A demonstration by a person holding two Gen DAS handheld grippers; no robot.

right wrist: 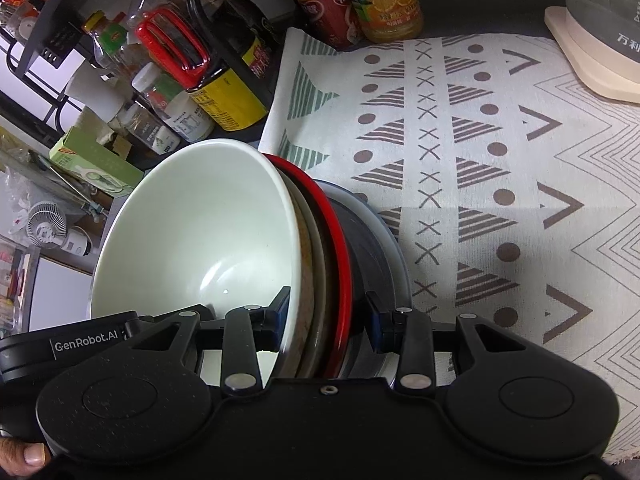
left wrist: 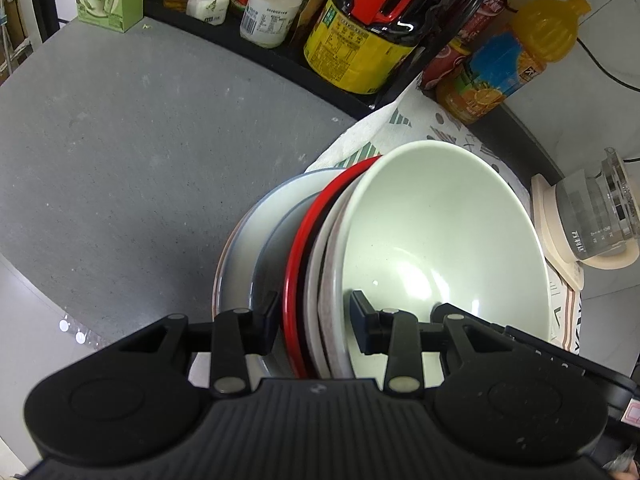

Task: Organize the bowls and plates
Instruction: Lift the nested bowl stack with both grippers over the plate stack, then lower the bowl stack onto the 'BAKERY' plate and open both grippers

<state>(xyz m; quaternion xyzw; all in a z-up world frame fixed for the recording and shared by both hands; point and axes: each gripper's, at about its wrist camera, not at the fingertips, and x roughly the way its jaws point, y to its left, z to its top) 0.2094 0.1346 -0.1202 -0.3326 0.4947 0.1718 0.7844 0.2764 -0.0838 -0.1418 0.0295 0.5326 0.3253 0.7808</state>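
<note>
Grey stone worktop [left wrist: 120, 152] lies bare on the left of the stack, giving us open room there; its back edge is lined by a black rack of bottles [left wrist: 360, 40], and a patterned cloth [right wrist: 500, 160] covers the right side, bare up to a kettle base [right wrist: 592, 68] at the far right corner; we grip a nested stack between both tools: white bowl [left wrist: 440, 232] innermost, then a speckled dish, a red-rimmed plate [left wrist: 294, 280] and a grey plate [left wrist: 244, 240] outermost; our left gripper [left wrist: 316, 324] is narrowed on the stack's rims, one finger inside the bowl, one against the grey plate; our right gripper [right wrist: 328, 316] clamps the opposite rims likewise; the stack tilts above the cloth's left edge.
</note>
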